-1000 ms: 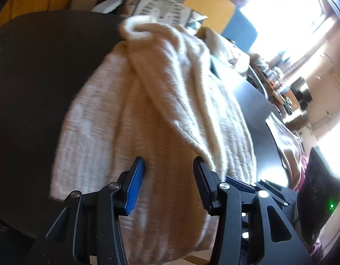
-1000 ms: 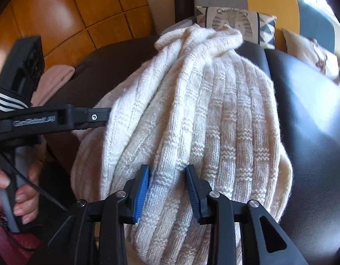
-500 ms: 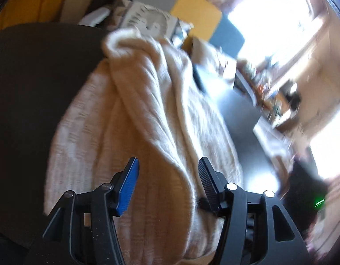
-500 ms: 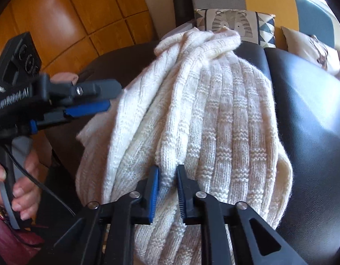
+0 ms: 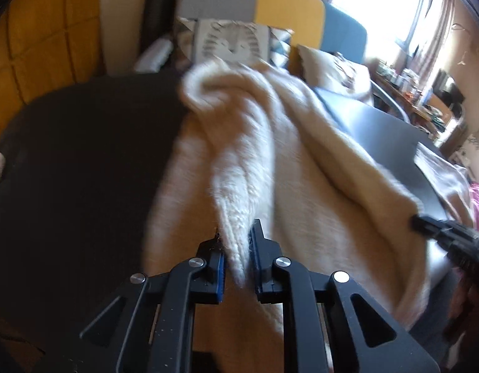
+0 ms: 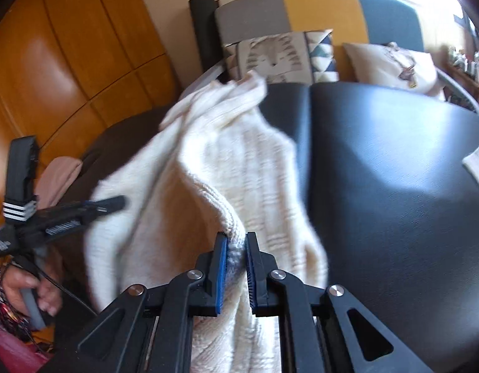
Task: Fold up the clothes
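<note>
A cream ribbed knit sweater (image 5: pixel 301 161) lies along a dark padded surface (image 5: pixel 84 168); it also shows in the right wrist view (image 6: pixel 239 161). My left gripper (image 5: pixel 238 248) is shut on a fold of its near edge and lifts it. My right gripper (image 6: pixel 236 248) is shut on another ridge of the near hem, raised off the black surface (image 6: pixel 395 186). The left gripper (image 6: pixel 93 208) shows at the left of the right wrist view, and the right gripper's tip (image 5: pixel 432 227) at the right of the left wrist view.
Patterned cushions (image 6: pixel 283 56) and a grey, yellow and blue sofa back (image 6: pixel 317 6) stand behind the far end. A wooden cabinet (image 6: pixel 68 62) is at the left. Pink cloth (image 6: pixel 59 177) lies at the left edge, and pale cloth (image 5: pixel 441 174) at the right.
Both grippers closed on the sweater's near edge, the right one first, and lifted it. The sweater now bunches up into ridges and its right side has pulled off the black surface.
</note>
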